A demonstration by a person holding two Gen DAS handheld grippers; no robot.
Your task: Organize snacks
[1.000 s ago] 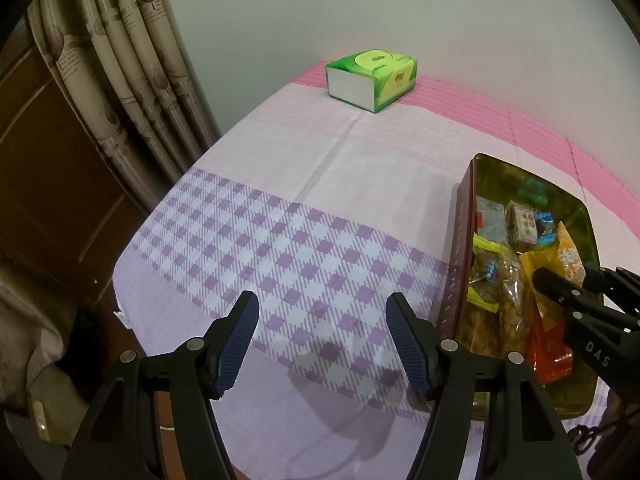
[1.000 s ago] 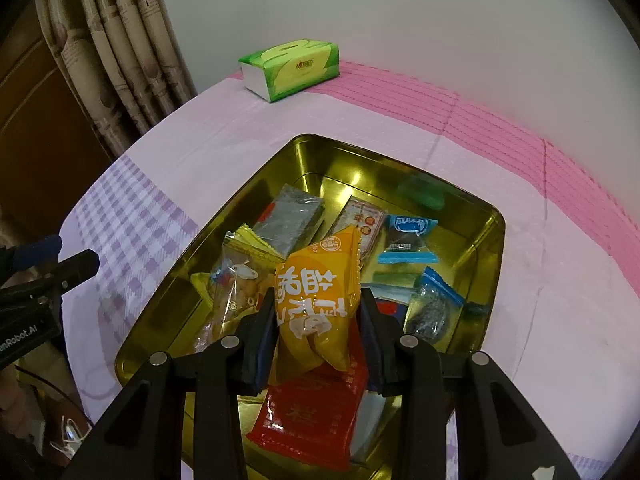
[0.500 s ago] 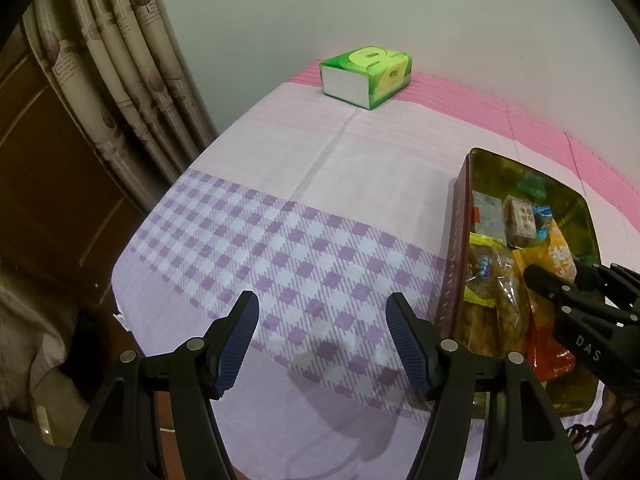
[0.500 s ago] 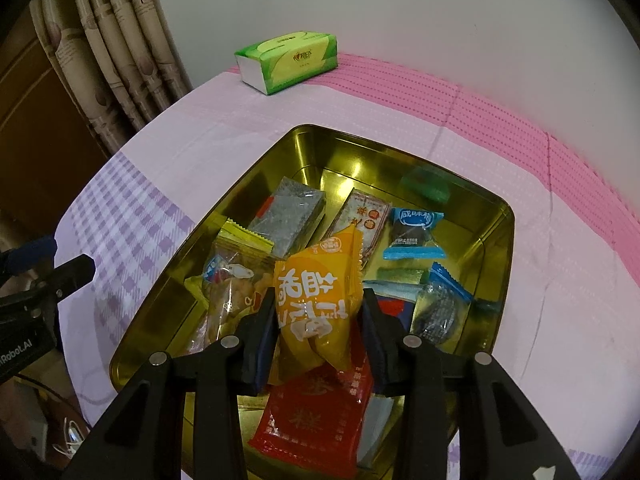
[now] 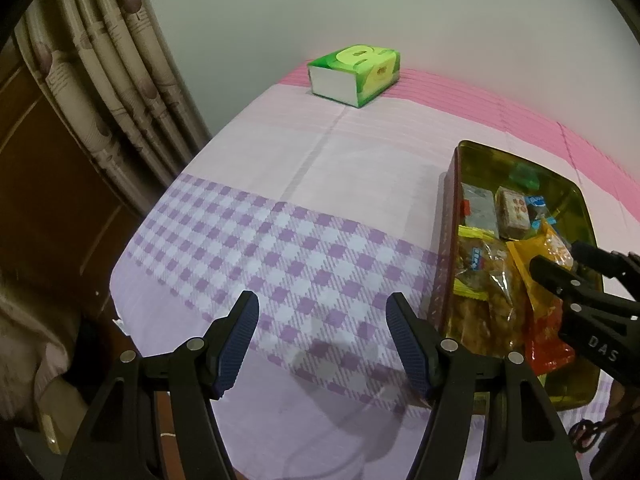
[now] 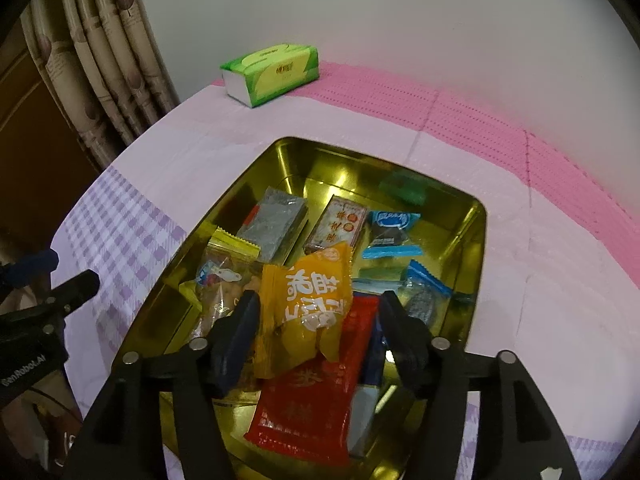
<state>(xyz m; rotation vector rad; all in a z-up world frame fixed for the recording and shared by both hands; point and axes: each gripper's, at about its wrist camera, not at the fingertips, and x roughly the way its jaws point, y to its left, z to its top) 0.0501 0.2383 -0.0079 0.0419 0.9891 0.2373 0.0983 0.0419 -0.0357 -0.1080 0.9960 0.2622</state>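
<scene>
A shiny gold metal tin (image 6: pixel 478 232) with a dark red outer wall is seen on a table covered by a pink and purple checked cloth (image 5: pixel 280 240). The tin is filled with snacks. A yellow-orange snack packet with white writing (image 6: pixel 308 300) is seen between the two black fingers of the right gripper (image 6: pixel 316 320). The fingers are spread apart, and a gap is seen between the right-hand finger and the packet. The left-hand finger is just beside the packet's edge, but whether it is touching cannot be told. The packet is tilted and rests on a flat red packet (image 6: pixel 316 392) lying in the near end of the tin.

Other snacks are seen deeper in the tin: a grey foil packet (image 6: pixel 276 220), a small brown and white box (image 6: pixel 336 226), a blue and white wrapped sweet (image 6: pixel 390 232), a clear bag with a yellow top edge (image 6: pixel 224 276) and a small green wrapper (image 6: pixel 404 188) at the far end.

The left gripper (image 5: pixel 320 336) is held over the checked part of the cloth, to the left of the tin. Its blue-padded fingers are wide apart and nothing is held between them.

A green tissue box (image 5: pixel 356 74) is set at the far end of the table, well apart from the tin. A brown patterned curtain (image 5: pixel 104 80) is hung on the left.
</scene>
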